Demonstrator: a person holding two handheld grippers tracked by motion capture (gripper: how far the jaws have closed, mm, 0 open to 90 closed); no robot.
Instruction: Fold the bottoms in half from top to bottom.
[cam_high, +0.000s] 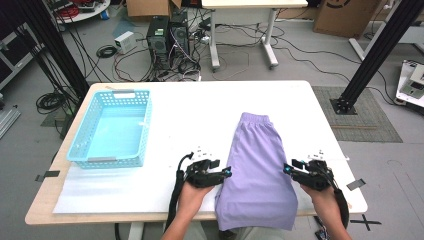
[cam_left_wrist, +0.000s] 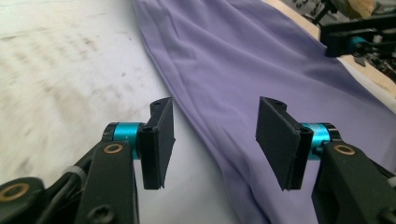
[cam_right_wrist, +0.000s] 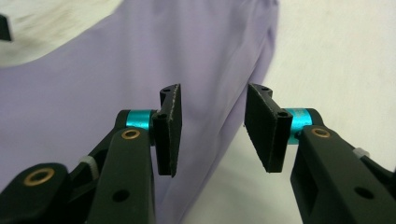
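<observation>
Two grippers, left gripper (cam_high: 226, 172) and right gripper (cam_high: 288, 168), flank purple shorts (cam_high: 258, 172), jaws parted, gripping nothing. High view adds a blue basket (cam_high: 112, 128) upper left

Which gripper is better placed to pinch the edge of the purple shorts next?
Left, narrowly. The left gripper has open fingers astride the edge of the purple shorts. The right gripper, also open, has its edge in the gap too, though less centred.

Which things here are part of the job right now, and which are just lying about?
In the job:
purple shorts
left gripper, open at the shorts' left edge
right gripper, open at their right edge

Lying about:
blue basket, standing apart at the table's left
computer towers on the floor
</observation>
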